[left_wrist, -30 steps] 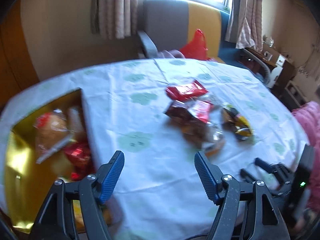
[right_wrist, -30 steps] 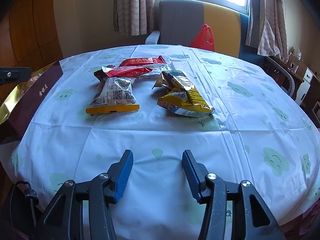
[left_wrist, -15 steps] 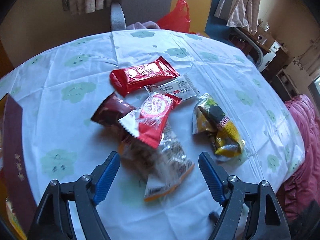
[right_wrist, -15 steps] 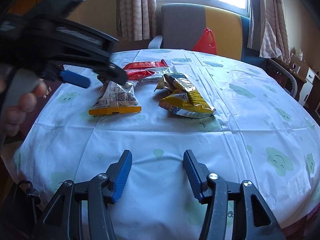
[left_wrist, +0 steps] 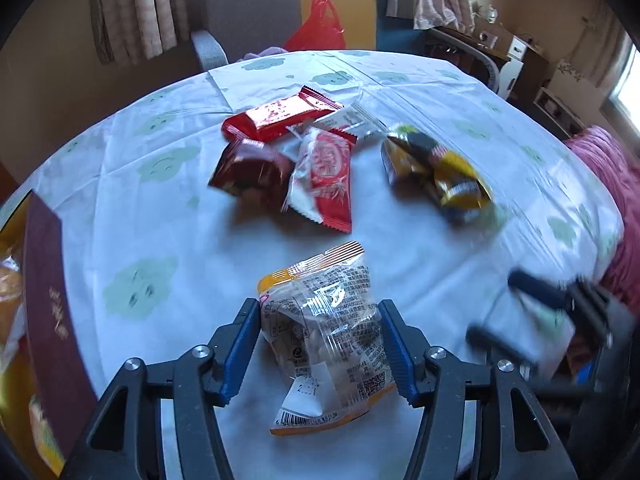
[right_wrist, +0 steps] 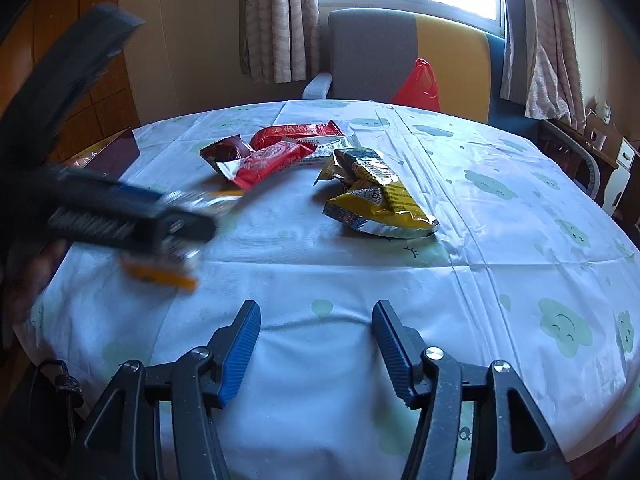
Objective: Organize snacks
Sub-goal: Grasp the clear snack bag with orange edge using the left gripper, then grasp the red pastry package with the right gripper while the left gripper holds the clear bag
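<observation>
- The left gripper has its blue pads on either side of a clear packet with an orange edge. The jaws are closing, and the pads look to be just meeting the wrapper's sides; a firm pinch I cannot confirm.
- That packet lies directly between the fingers on the near part of the tablecloth. Its long axis runs near to far, along the fingers, so they close across its narrow width.
- It is transparent crinkled film with printed text, a barcode at its near end and an orange strip at each end. It looks light and soft, likely to crumple under a squeeze.
- The right gripper hovers over the bare near edge of the cloth, jaws opening with nothing between them. It is well apart from every snack, so the left hand is clearly the nearer.
- Farther off sit a red wrapper, a dark red pouch, a red-and-white pack, and to the right a yellow bag.
- A maroon box at the left edge looks the likely destination.
</observation>
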Demonstrator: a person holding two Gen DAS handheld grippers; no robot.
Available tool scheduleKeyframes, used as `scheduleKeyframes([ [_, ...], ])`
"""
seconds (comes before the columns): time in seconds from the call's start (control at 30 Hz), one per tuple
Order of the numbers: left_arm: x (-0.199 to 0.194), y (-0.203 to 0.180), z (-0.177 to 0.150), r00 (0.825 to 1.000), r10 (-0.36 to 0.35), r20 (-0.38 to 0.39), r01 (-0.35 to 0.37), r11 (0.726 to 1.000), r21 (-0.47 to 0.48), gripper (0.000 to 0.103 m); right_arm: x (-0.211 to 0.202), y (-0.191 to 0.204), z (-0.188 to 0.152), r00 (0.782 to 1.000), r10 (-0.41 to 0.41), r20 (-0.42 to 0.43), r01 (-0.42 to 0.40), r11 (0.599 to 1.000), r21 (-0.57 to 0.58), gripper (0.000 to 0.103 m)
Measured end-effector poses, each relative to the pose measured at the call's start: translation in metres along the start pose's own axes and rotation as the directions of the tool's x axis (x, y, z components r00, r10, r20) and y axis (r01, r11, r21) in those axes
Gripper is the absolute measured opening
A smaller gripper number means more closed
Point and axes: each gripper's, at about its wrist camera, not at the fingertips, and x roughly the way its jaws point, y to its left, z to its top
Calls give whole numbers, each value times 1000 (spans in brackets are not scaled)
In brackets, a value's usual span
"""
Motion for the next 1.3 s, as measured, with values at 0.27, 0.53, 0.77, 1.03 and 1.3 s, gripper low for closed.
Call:
scheduleKeyframes([
  [0.27,-15,15,-44,999,12,40,-11,1000,-20,62,1,3,3,999,-23,-24,23,1000,1,61],
  [0.53,-14,15,-46,998,11,68,-10,1000,-19,60,4,-3,17,990,13,-138,-11,1000,11,61],
  [0.77,-17,21,-52,994,-11,106,15,999,-42,56,-1,-6,63,985,125,-119,-117,991,71,60],
  [1.03,-17,22,-56,991,-21,135,29,998,-58,56,46,17,111,973,183,-142,-167,979,114,56],
  [1.3,-17,26,-56,989,-41,142,52,996,-69,56,107,25,129,967,139,-211,-109,983,149,56],
])
